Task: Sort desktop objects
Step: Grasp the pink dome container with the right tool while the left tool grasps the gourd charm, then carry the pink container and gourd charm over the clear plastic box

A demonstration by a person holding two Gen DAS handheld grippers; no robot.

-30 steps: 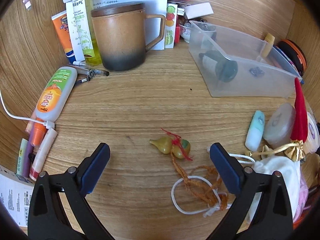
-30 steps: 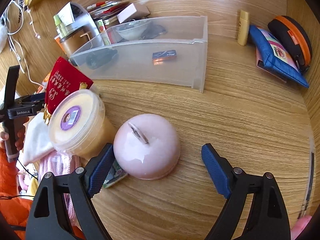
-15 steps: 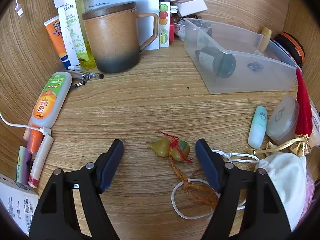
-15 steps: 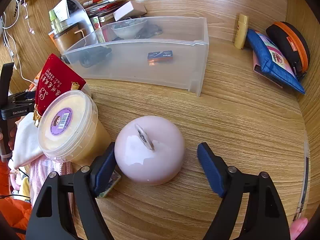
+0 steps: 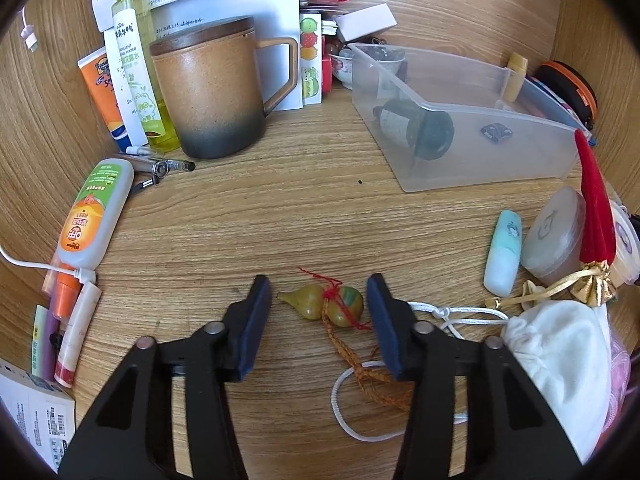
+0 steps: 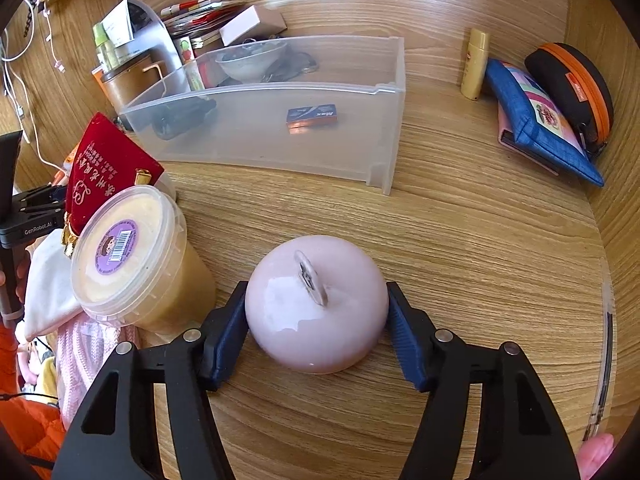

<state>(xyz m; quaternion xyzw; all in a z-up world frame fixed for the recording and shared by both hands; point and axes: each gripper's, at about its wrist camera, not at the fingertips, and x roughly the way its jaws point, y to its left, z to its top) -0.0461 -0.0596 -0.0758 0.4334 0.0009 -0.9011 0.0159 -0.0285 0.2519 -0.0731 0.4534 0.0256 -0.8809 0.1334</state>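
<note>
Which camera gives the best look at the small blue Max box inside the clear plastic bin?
The right wrist view. There the Max box sits near the centre, seen through the clear bin wall, its lettering legible. In the left wrist view the same box is a small dark blur near the bin's far end, with no readable print.

The left gripper (image 5: pixel 318 304) is hanging low with jaws slightly apart; the right gripper (image 6: pixel 316 312) is pressing its jaws inward.
</note>
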